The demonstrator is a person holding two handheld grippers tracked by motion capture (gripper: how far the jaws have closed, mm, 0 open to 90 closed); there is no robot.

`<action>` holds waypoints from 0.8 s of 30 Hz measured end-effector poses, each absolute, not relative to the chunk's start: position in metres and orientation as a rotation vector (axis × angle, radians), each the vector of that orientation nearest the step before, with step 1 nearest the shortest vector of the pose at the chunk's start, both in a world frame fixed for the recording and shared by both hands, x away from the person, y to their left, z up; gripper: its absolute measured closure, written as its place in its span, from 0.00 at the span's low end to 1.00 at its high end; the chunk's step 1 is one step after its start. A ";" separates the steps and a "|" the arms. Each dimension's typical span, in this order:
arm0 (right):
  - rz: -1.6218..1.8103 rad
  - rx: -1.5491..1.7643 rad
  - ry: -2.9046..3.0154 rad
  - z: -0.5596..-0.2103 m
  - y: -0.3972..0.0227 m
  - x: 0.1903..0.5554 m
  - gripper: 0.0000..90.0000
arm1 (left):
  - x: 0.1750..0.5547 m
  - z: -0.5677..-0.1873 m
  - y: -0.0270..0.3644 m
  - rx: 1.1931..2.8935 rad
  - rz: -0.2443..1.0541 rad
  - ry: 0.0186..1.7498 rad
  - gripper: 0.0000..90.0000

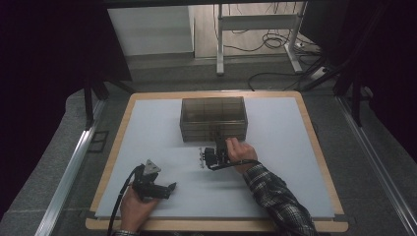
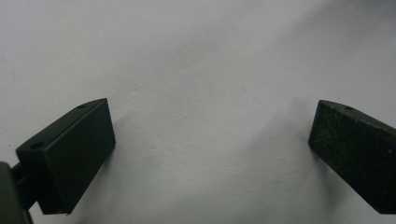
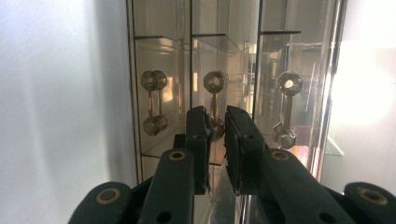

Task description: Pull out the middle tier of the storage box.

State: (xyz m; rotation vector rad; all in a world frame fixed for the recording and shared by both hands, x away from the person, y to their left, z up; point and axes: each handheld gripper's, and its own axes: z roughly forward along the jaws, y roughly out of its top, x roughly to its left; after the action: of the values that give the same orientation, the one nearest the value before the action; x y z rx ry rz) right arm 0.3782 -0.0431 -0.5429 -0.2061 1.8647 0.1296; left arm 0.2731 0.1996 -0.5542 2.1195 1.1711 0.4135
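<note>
A smoky see-through drawer cabinet [image 1: 213, 117] stands on the white tabletop [image 1: 275, 162], toward the back of its middle. In the right gripper view its three drawer fronts run side by side, each with a clear dumbbell-shaped handle. My right gripper [image 3: 215, 122] is shut on the lower end of the middle handle [image 3: 215, 86]; the outer handles [image 3: 154, 102] [image 3: 286, 107] hang free. From above, the right gripper [image 1: 219, 143] reaches the cabinet's front face. My left gripper [image 1: 168, 187] rests low at the front left, its jaws wide open [image 2: 210, 140] over bare table.
The tabletop has a wooden rim [image 1: 116, 147]. A metal desk frame [image 1: 255, 29] and loose cables [image 1: 275, 42] lie on the floor beyond the far edge. Dark curtains close in both sides. A plaid sleeve [image 1: 278, 196] crosses the front right.
</note>
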 end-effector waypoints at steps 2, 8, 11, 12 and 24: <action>0.130 -0.208 1.861 -0.543 -0.044 0.377 0.89 | 0.273 -0.554 0.200 2.120 0.413 1.171 0.00; 0.142 -0.216 1.864 -0.542 -0.045 0.372 0.89 | 0.273 -0.554 0.200 2.120 0.413 1.171 0.00; 0.153 -0.218 1.870 -0.541 -0.046 0.370 0.89 | 0.273 -0.554 0.200 2.120 0.413 1.171 0.00; 0.157 -0.216 1.872 -0.541 -0.046 0.369 0.88 | 0.273 -0.554 0.200 2.122 0.412 1.172 0.00; 0.180 -0.226 1.886 -0.539 -0.049 0.361 0.88 | 0.273 -0.554 0.200 2.121 0.413 1.172 0.00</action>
State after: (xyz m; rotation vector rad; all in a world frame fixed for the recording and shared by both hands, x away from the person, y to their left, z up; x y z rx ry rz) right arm 0.3607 -0.0495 -0.5391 -0.2263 1.8864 0.1799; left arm 0.2731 0.1997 -0.5541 2.1214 1.1719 0.4125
